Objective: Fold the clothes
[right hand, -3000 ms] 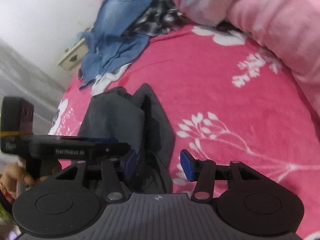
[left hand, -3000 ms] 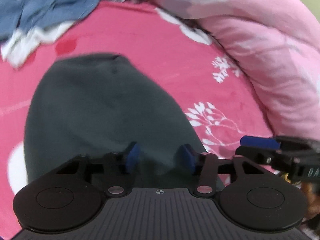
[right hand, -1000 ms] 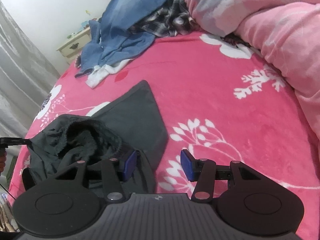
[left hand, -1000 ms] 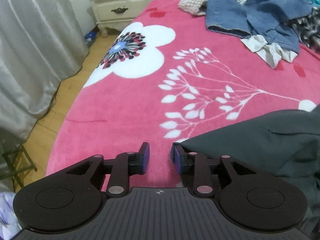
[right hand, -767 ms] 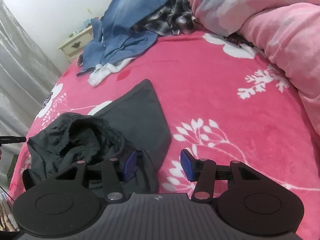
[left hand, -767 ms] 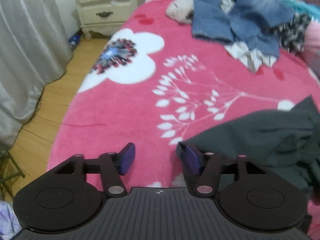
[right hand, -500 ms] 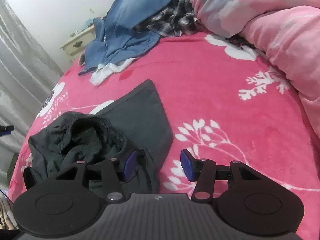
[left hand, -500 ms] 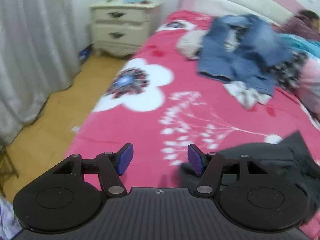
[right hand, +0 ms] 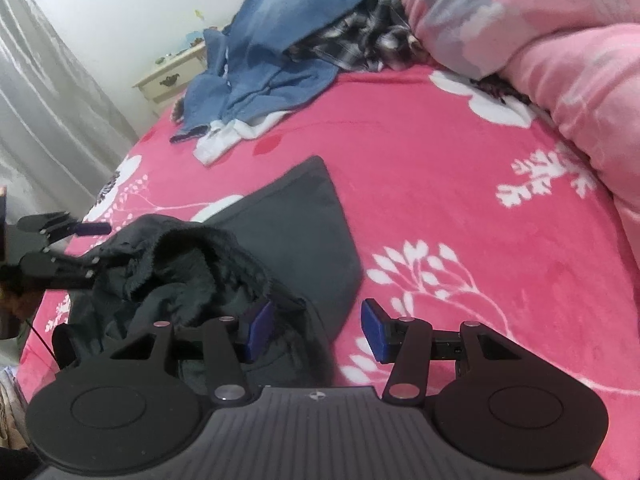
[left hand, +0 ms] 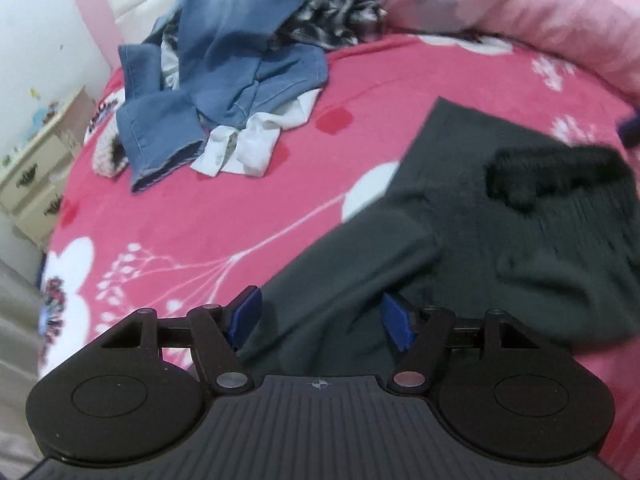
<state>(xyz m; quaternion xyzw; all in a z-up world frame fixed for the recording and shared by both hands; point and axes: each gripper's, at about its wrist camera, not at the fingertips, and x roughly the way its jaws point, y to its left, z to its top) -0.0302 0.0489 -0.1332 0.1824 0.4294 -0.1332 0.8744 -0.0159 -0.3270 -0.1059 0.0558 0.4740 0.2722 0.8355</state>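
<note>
Left tongs (left hand: pixel 320 318): spread wide, holding nothing; dark cloth lies below and between the blue pads, but neither pad presses it.
Right tongs (right hand: pixel 316 330): also spread wide and empty, poised over the near right edge of the same cloth, one pad above the fabric and the other above bare blanket.
Left tongs from the other side: seen in the right wrist view at the far left (right hand: pixel 86 229), just beside the rumpled end of the garment.
Dark grey garment (right hand: pixel 296 236): lies on the bed between the two tongs. One part is flat and runs to a point toward the pile; the near part is bunched, with the fleecy inside turned out (left hand: pixel 556 176) (a hood or a waistband, I cannot tell which).
Pink blanket (right hand: pixel 440 168): flowered, covers the bed under everything.
Clothes pile (left hand: pixel 240 60): jeans on top, a white piece and a checked shirt beneath, well apart from the grey garment, toward the headboard.
Pink quilt (right hand: pixel 560 40): heaped along the right side.
Nightstand (right hand: pixel 172 76): beyond the bed, by the curtain.
Step in hand: the grey garment is neither flat nor folded, so this looks like arranging it.
Next move calls for: each tongs closing on an edge of the bunched part and drawing it flat, taking one layer only.
</note>
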